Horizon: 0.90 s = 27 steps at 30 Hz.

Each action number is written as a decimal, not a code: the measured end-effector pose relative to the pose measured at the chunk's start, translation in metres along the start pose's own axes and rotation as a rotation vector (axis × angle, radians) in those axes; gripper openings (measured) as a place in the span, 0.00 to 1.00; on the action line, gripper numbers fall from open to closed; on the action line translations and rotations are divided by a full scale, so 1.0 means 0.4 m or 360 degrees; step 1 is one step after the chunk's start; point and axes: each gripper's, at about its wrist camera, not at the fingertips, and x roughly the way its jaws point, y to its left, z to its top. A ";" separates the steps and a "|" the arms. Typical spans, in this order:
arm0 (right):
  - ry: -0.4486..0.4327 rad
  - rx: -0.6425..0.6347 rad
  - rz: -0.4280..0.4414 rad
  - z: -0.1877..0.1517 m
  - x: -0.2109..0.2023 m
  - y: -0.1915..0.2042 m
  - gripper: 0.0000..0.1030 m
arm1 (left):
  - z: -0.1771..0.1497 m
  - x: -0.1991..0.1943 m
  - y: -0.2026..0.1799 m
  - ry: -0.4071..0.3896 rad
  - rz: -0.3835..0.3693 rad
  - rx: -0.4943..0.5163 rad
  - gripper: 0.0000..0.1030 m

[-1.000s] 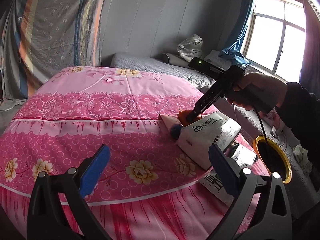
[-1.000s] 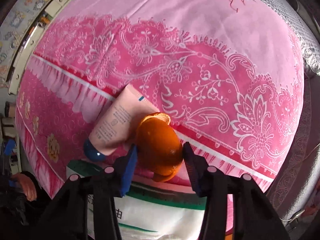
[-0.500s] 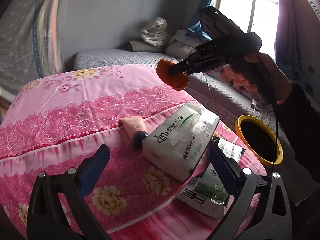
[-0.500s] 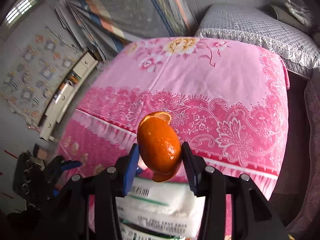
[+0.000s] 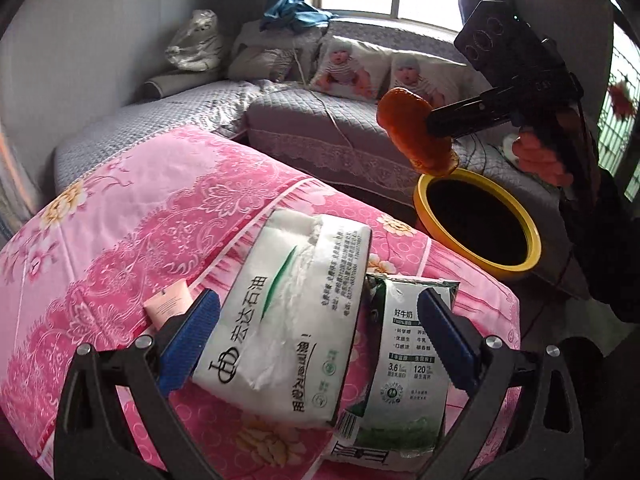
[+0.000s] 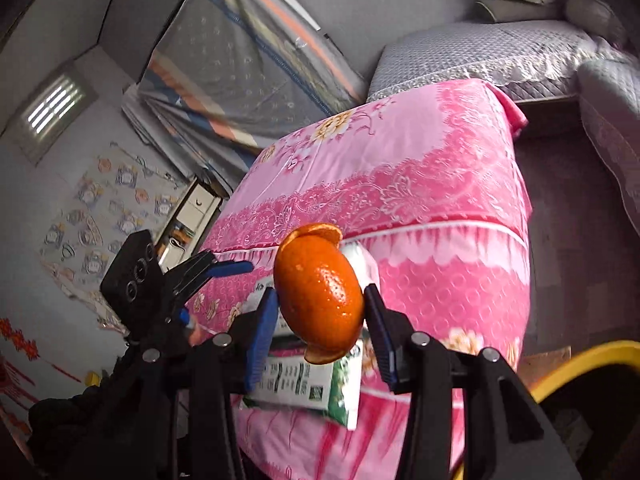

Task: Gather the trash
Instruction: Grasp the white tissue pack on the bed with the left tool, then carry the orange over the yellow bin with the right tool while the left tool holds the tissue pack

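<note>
Pink floral bedding (image 5: 168, 200) fills the left wrist view, with grey quilted seating along the far wall. Near the camera, the left gripper (image 5: 316, 344) stands released, its blue pads wide on either side of a white tissue pack (image 5: 288, 320) and a green milk pouch (image 5: 404, 364), probably the next trash to take. Far right, the right gripper (image 5: 436, 124) holds the orange peel (image 5: 416, 136) just above the yellow-rimmed bin (image 5: 480, 264), seemingly ready to drop it.

From the right wrist view, the right gripper (image 6: 320, 316) is clenched on the peel (image 6: 320, 292): glossy, hollow, its edges curling open. Only the bin's rim (image 6: 592, 364) shows, near right.
</note>
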 end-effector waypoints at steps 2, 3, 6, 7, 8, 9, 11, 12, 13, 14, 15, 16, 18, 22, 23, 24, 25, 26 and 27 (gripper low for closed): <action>-0.0033 0.0047 -0.0012 -0.029 -0.030 -0.020 0.41 | 0.012 0.020 -0.016 0.0030 -0.0050 0.0085 0.92; -0.0048 0.0061 -0.0014 -0.040 -0.043 -0.027 0.41 | 0.017 0.032 -0.021 0.0051 -0.0081 0.0121 0.92; -0.0086 0.0113 -0.0007 -0.067 -0.077 -0.054 0.41 | 0.027 0.064 -0.026 0.0113 -0.0112 0.0161 0.92; -0.0093 0.0120 -0.0008 -0.074 -0.079 -0.059 0.41 | 0.030 0.071 -0.026 0.0129 -0.0112 0.0165 0.92; -0.0105 0.0135 -0.0011 -0.081 -0.087 -0.066 0.41 | 0.033 0.080 -0.025 0.0146 -0.0113 0.0166 0.92; -0.0113 0.0144 -0.0014 -0.087 -0.093 -0.071 0.41 | 0.036 0.089 -0.020 0.0161 -0.0114 0.0162 0.92; -0.0121 0.0154 -0.0003 -0.098 -0.100 -0.078 0.41 | 0.039 0.101 -0.008 0.0178 -0.0108 0.0142 0.92; -0.0126 0.0161 0.0002 -0.105 -0.104 -0.079 0.41 | 0.042 0.107 0.000 0.0188 -0.0105 0.0124 0.92; -0.0127 0.0160 0.0006 -0.110 -0.106 -0.079 0.41 | 0.045 0.112 0.006 0.0201 -0.0098 0.0117 0.92; -0.0128 0.0159 0.0009 -0.116 -0.108 -0.079 0.41 | 0.047 0.119 0.009 0.0214 -0.0078 0.0119 0.92; -0.0131 0.0162 0.0010 -0.118 -0.107 -0.081 0.41 | 0.050 0.126 0.012 0.0234 -0.0056 0.0126 0.92; -0.0133 0.0166 0.0011 -0.122 -0.108 -0.082 0.41 | 0.052 0.136 0.014 0.0254 -0.0055 0.0129 0.92; -0.0133 0.0166 0.0020 -0.124 -0.106 -0.081 0.41 | 0.054 0.151 0.019 0.0288 -0.0052 0.0131 0.92; -0.0148 0.0169 0.0025 -0.131 -0.110 -0.076 0.41 | 0.060 0.175 0.034 0.0335 -0.0039 0.0108 0.92; -0.0151 0.0168 0.0027 -0.134 -0.114 -0.075 0.41 | 0.060 0.183 0.043 0.0354 -0.0038 0.0087 0.92; -0.0153 0.0166 0.0028 -0.135 -0.115 -0.078 0.41 | 0.060 0.194 0.053 0.0381 -0.0040 0.0065 0.92; -0.0159 0.0167 0.0024 -0.138 -0.119 -0.076 0.41 | 0.058 0.203 0.060 0.0405 -0.0056 0.0046 0.92; -0.0161 0.0170 0.0020 -0.141 -0.121 -0.077 0.41 | 0.056 0.212 0.065 0.0428 -0.0077 0.0026 0.92; -0.0162 0.0170 0.0020 -0.143 -0.123 -0.078 0.41 | 0.054 0.221 0.064 0.0450 -0.0083 0.0022 0.92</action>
